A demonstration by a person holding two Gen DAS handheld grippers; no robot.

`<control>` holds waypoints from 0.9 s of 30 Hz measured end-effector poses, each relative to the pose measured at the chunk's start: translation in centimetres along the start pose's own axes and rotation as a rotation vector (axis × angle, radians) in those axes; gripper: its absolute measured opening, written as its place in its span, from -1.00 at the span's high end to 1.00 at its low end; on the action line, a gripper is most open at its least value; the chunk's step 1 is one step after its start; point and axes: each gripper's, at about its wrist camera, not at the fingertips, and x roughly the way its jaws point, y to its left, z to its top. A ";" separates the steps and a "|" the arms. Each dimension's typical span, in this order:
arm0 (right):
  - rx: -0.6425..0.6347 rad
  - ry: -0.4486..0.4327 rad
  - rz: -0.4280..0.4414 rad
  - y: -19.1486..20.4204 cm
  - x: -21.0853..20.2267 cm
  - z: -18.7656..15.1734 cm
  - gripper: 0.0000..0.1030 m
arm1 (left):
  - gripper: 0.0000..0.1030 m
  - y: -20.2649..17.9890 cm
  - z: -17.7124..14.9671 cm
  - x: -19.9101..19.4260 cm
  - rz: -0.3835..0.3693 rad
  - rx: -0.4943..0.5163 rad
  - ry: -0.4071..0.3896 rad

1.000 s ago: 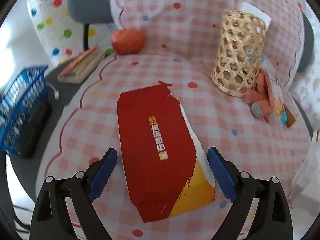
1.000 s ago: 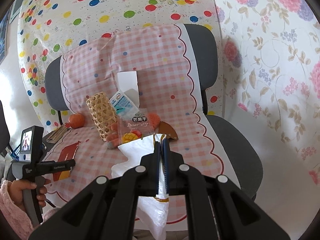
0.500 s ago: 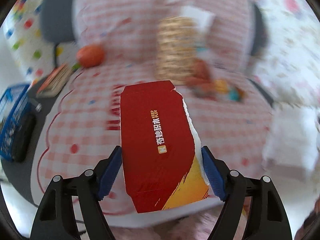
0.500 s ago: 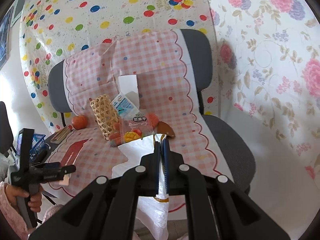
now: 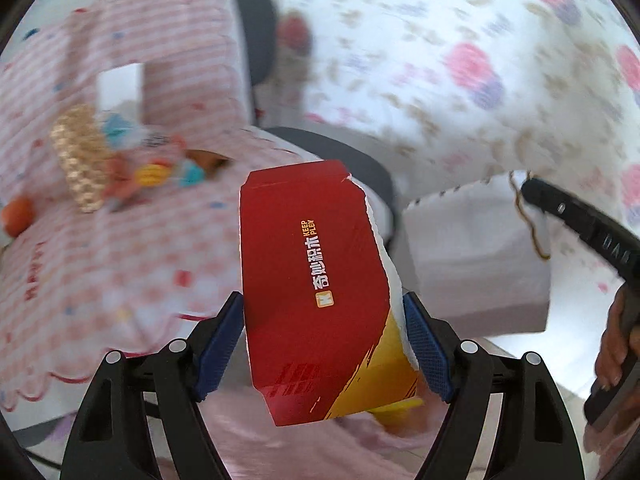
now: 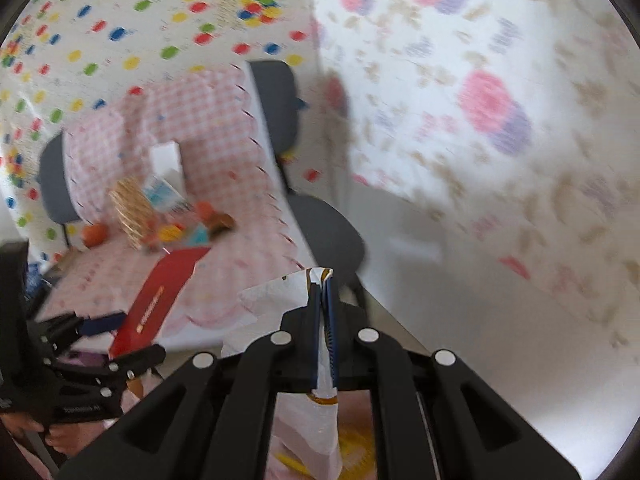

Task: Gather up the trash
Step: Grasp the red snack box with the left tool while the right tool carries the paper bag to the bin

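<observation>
Your left tool [image 5: 324,336] pinching the red box [image 5: 316,292] off the checked cloth [image 5: 132,264], your right tool [image 6: 324,312] pressed together on the white bag's [image 5: 476,252] rim, woven basket [image 5: 80,160] upright beside snack packets [image 5: 160,172].

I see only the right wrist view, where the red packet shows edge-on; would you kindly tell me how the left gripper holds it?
Observer: The left gripper has just been closing its fingers; the red packet sits between them, both blue pads pressing its long edges.
Operator: Thank you. Is the packet intact?
Observer: No, its right edge is torn, showing white.
Operator: And the white bag?
Observer: In the left wrist view the white bag hangs from the right gripper, right of the packet, with a brownish cord at its top corner.
</observation>
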 end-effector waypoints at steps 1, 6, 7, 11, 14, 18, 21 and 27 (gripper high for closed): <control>0.002 0.019 -0.034 -0.7 -0.2 -1.3 0.92 | -0.52 -1.0 -0.3 0.5 -0.022 0.018 0.009; 0.049 0.103 -0.105 -3.0 -0.2 -5.5 0.92 | -0.52 -4.9 -1.4 2.5 -0.092 0.097 0.043; 0.060 0.110 -0.116 -3.4 -0.2 -6.2 0.92 | -0.52 -5.6 -1.7 3.1 -0.102 0.113 0.052; 0.099 0.116 -0.155 -4.8 -0.3 -8.2 0.92 | -0.53 -7.7 -2.6 4.2 -0.123 0.155 0.068; 0.113 0.119 -0.160 -5.4 0.1 -8.8 0.92 | -0.55 -8.5 -2.9 5.3 -0.131 0.171 0.088; 0.123 0.137 -0.152 -5.9 1.3 -9.3 0.92 | -0.62 -8.8 -2.8 6.6 -0.128 0.161 0.114; 0.140 0.156 -0.136 -6.0 2.5 -9.6 0.91 | -0.63 -8.2 -2.7 7.4 -0.126 0.134 0.143; 0.147 0.191 -0.120 -5.8 3.6 -9.7 0.70 | -0.63 -6.5 -2.3 7.0 -0.105 0.089 0.129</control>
